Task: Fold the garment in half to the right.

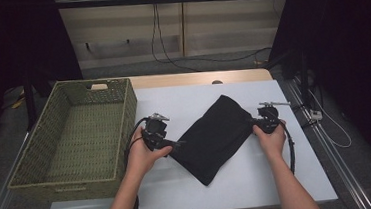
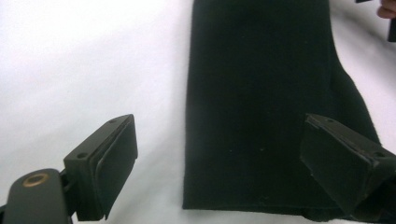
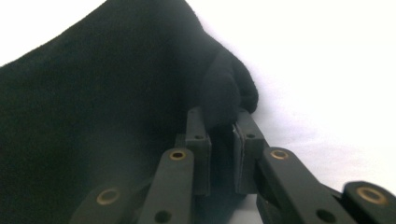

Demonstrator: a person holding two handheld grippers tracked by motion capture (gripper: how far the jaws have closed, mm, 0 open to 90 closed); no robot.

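A folded black cloth [image 1: 216, 134] lies slantwise on the white table [image 1: 178, 97]. My right gripper [image 1: 251, 123] is at its right edge. In the right gripper view the jaws [image 3: 222, 123] are shut on a bunched fold of the black cloth [image 3: 93, 116]. My left gripper [image 1: 176, 145] sits at the cloth's left edge, low over the table. In the left gripper view it [image 2: 219, 140] stands open, one jaw over bare table, the other over the black cloth [image 2: 257, 93], whose near corner lies between them untouched.
A deep green woven basket [image 1: 129, 109] stands at the table's left, close to my left hand. The table's wooden back edge [image 1: 196, 77] runs behind the white surface. Cables trail from both grippers, and a metal rail [image 1: 321, 134] borders the table's right side.
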